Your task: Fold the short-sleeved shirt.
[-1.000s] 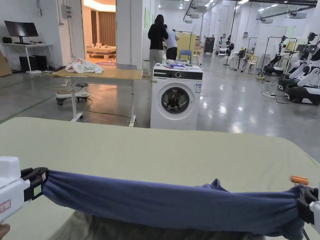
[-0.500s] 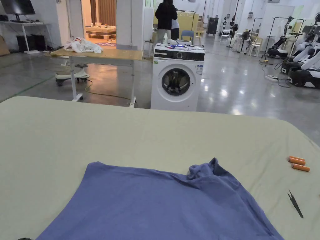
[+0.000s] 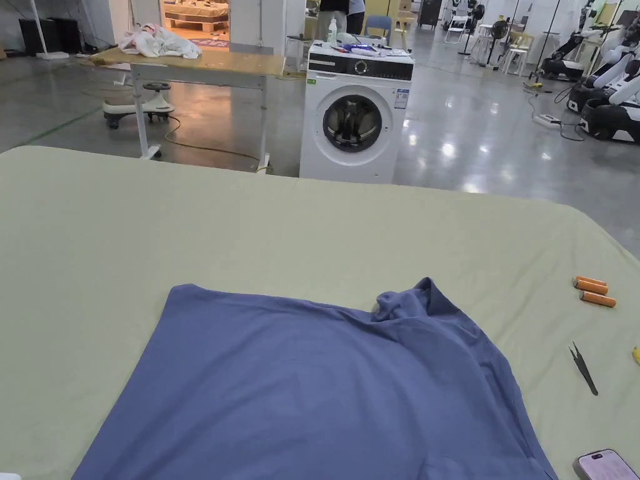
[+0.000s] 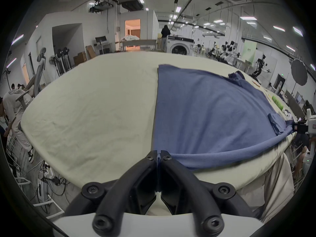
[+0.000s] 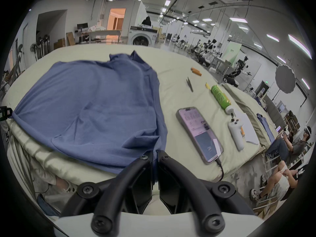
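Observation:
A blue short-sleeved shirt (image 3: 325, 381) lies spread on the pale green table (image 3: 250, 231), its near edge stretched over the table's front edge. At the far side the fabric bunches into a small peak (image 3: 406, 300). My left gripper (image 4: 159, 155) is shut on the shirt's (image 4: 210, 112) near left corner. My right gripper (image 5: 154, 152) is shut on the shirt's (image 5: 89, 107) near right corner. The right gripper (image 4: 298, 126) also shows at the right edge of the left gripper view, and the left gripper (image 5: 4, 114) at the left edge of the right gripper view.
Right of the shirt lie two orange cylinders (image 3: 594, 291), black tweezers (image 3: 582, 369), a phone (image 5: 199, 133) on a cable, a green bottle (image 5: 220, 97) and a white controller (image 5: 236, 134). A washing machine (image 3: 356, 119) and a wooden table (image 3: 200, 62) stand beyond. People sit at the right (image 5: 277, 182).
The shirt, held up in a stretched band one second ago, has come down flat on the table. Both grippers dropped below the head view's lower edge. The head camera tilted downward.

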A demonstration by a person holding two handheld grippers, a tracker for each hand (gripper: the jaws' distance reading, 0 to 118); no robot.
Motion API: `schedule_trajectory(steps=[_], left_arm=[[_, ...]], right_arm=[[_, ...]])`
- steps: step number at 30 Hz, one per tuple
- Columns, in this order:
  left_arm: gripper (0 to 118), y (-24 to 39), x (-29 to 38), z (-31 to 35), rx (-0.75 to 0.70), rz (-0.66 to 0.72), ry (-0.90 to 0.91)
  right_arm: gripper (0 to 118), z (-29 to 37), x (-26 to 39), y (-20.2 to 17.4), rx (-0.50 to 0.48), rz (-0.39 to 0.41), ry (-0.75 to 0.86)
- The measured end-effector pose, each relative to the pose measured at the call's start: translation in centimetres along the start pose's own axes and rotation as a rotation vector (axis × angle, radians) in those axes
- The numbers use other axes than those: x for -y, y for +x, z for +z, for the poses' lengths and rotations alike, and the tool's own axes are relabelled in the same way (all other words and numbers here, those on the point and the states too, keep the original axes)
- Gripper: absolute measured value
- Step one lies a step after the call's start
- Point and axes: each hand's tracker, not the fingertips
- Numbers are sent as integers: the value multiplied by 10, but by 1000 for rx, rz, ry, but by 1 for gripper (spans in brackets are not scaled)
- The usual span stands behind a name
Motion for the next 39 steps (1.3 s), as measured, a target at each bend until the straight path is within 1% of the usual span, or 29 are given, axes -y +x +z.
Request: schedule_trajectory(steps=[2,3,6,7,8,9,10,13,16,17,18,19,20,21,22,23,24,25,26,27,28,29,32,36,39], left_arm=[[1,-6,7,-13,-4,-6,-45],[6,-6,7,-13,-6,-12,-46],[13,-7,2,-5,-9,7,-69],[22,-8,-1,0,-10,23,-45],[34,-9,-5,5,-6,36,-20],[45,-9,-9,9,-2,42,-8],[48,-2,-14,17,-3,38,13],[48,9,-29,21,0,-4,98],[47,26,-45,18,22,-8,145],[46,33,-51,15,27,-15,169],[42,36,-54,7,22,-23,182],[34,44,-59,5,30,-37,216],[23,52,-65,3,32,-54,250],[11,59,-70,2,30,-62,270],[5,67,-74,1,35,-69,293],[4,74,-77,1,40,-71,311],[0,78,-80,2,50,-71,327],[0,83,-82,4,69,-70,348],[0,89,-83,8,85,-66,367],[0,92,-83,11,81,-67,385],[0,95,-83,14,76,-75,410],[0,96,-83,18,71,-81,413],[0,91,-80,28,63,-88,411],[0,63,-71,39,5,-76,281],[0,28,-59,41,-10,-25,129]], right_arm=[[5,-8,2,-3,-19,7,-35],[10,-10,2,-4,-14,7,-46],[22,-8,1,-7,14,31,-75],[39,-4,-1,-9,43,43,-66],[56,0,-2,-9,56,42,-40],[68,4,-5,-9,45,34,-15],[69,9,-10,-9,34,23,10],[69,16,-26,-13,-3,-36,108],[69,17,-43,-26,-25,-94,246],[68,17,-50,-33,-37,-117,296],[68,17,-56,-39,-60,-136,341],[66,17,-64,-46,-70,-140,365],[59,17,-72,-54,-63,-146,407],[49,19,-76,-61,-64,-152,452],[36,22,-81,-68,-59,-148,487],[17,24,-85,-76,-56,-139,525],[9,25,-90,-82,-61,-136,544],[9,27,-92,-87,-79,-140,569],[4,30,-94,-91,-91,-147,595],[3,31,-95,-94,-98,-149,596],[0,33,-97,-98,-108,-150,605],[0,34,-96,-100,-113,-161,620],[0,35,-93,-108,-103,-137,636],[0,33,-88,-109,-116,-114,618],[0,26,-82,-108,-125,-112,588]])
